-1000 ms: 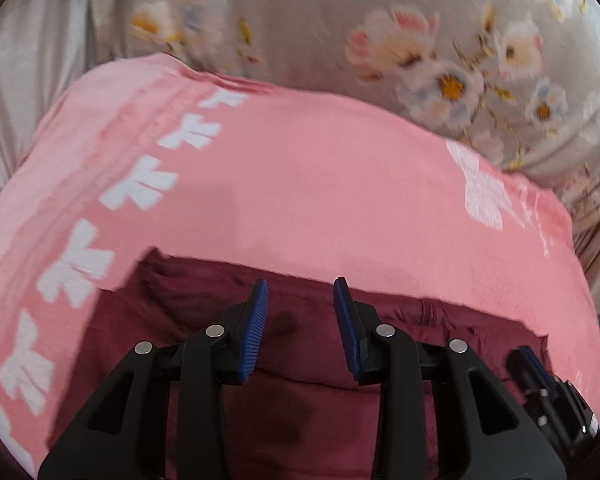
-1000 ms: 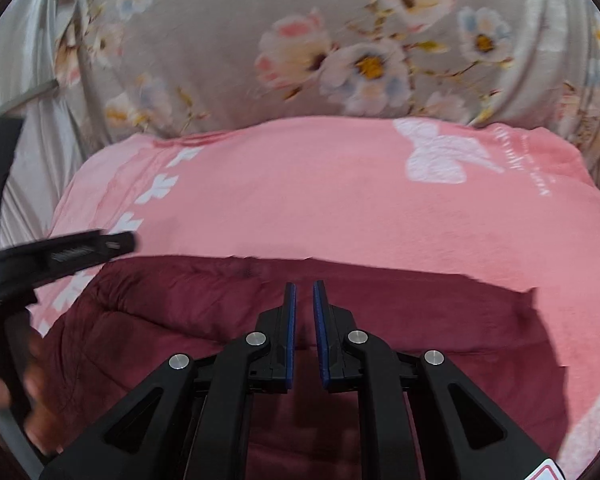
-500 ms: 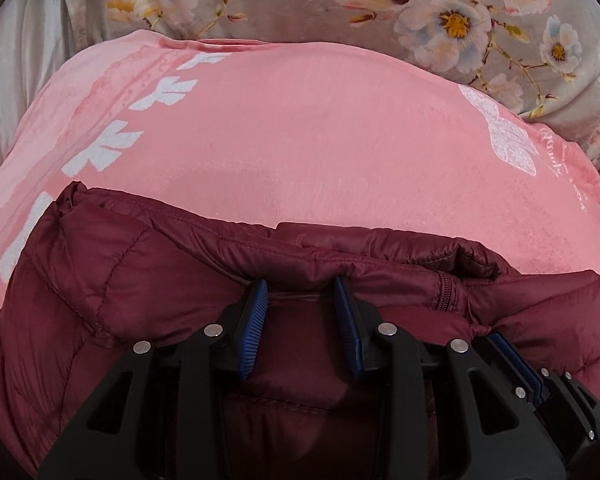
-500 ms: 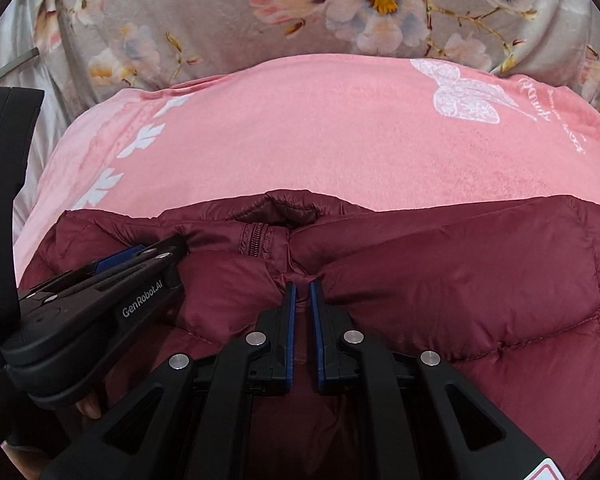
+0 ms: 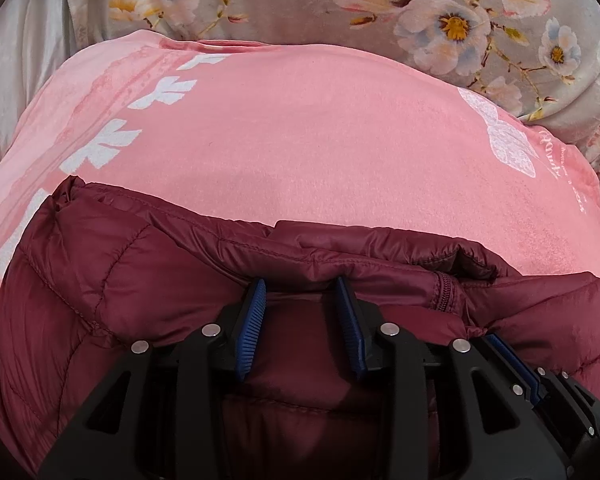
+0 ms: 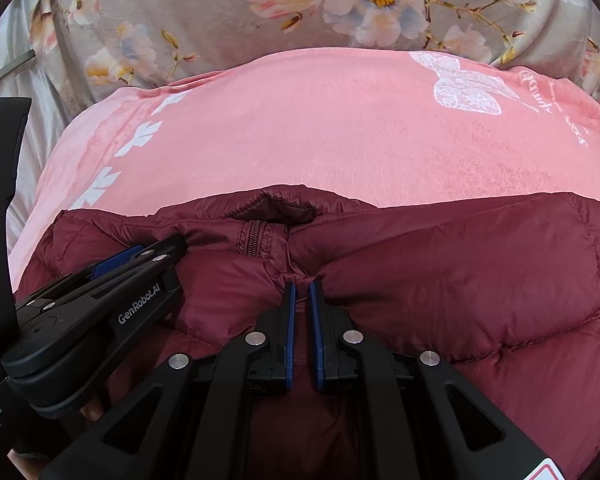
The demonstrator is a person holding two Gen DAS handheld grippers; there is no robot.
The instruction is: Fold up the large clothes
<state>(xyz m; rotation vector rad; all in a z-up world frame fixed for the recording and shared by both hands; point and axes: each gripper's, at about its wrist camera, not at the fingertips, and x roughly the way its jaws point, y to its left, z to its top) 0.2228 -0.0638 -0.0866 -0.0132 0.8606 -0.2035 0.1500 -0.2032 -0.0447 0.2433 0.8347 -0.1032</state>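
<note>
The maroon puffer jacket [image 6: 440,280] lies across the near part of the pink blanket [image 6: 320,132], its collar edge turned toward the blanket's far edge. It is quilted in wide padded channels, with a slightly glossy shell and plenty of loft. The collar [image 6: 278,210] gapes open at the middle, and the top of the zip [image 6: 254,238] sits just below it. I judge the fold to be in an early or middle stage: the upper body looks roughly spread, but I cannot see the sleeves or the hem, so I cannot say how many folds are made. Nothing in view shows a finished, compact bundle.

My right gripper [image 6: 302,294] has its fingers drawn nearly together on a small pinch of shell fabric just right of the zip; creases gather into that point, so I take it as clamped. My left gripper [image 5: 300,292] has its fingers apart, the tips tucked under the rolled collar edge left of the zip. Fabric lies between them, but I see no squeeze on it. The two grippers sit close beside each other near the jacket's centre line.

Beyond the blanket's far edge lies a grey floral bedcover [image 6: 220,20]. The blanket carries white leaf motifs [image 5: 100,148] along its left edge and a white butterfly print [image 6: 464,84] toward its far right corner.
</note>
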